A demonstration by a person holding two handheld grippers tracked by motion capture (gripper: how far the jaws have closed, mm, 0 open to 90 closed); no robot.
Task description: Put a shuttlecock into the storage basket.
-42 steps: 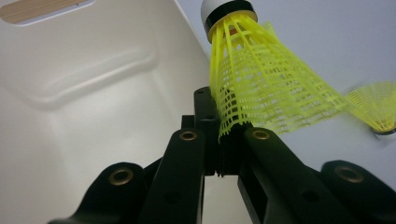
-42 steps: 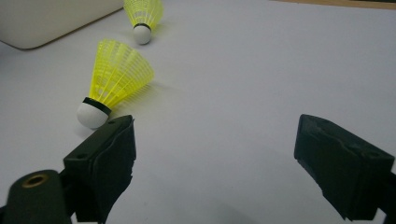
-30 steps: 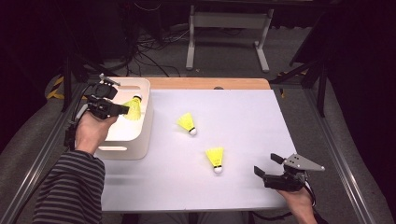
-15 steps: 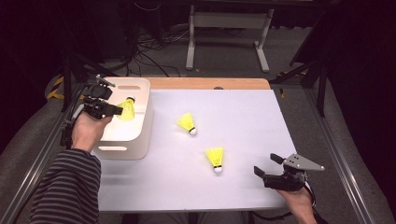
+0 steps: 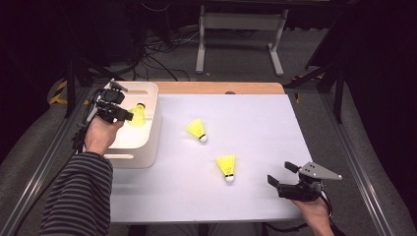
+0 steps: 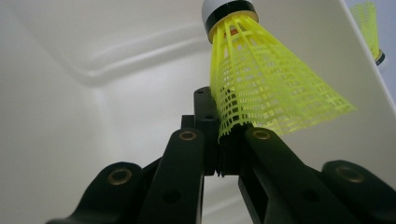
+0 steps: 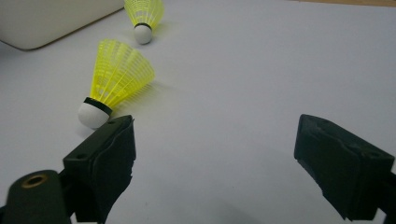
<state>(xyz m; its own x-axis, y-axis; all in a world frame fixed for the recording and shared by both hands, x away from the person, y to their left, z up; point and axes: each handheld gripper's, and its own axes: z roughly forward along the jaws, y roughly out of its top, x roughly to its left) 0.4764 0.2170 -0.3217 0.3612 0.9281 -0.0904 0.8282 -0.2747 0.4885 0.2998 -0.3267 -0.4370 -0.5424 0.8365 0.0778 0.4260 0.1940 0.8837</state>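
Two claws | left claw (image 5: 129,116) pinching shuttlecock (image 5: 138,115) over bin (image 5: 150,129) | right claw (image 5: 281,175) agape

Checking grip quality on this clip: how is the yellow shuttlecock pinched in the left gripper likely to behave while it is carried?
The shuttlecock is probably very light: its skirt is open plastic mesh. The left gripper pinches only the skirt's edge, which likely flexes, so it may swing. Over the white bin, a slip would probably do no harm.
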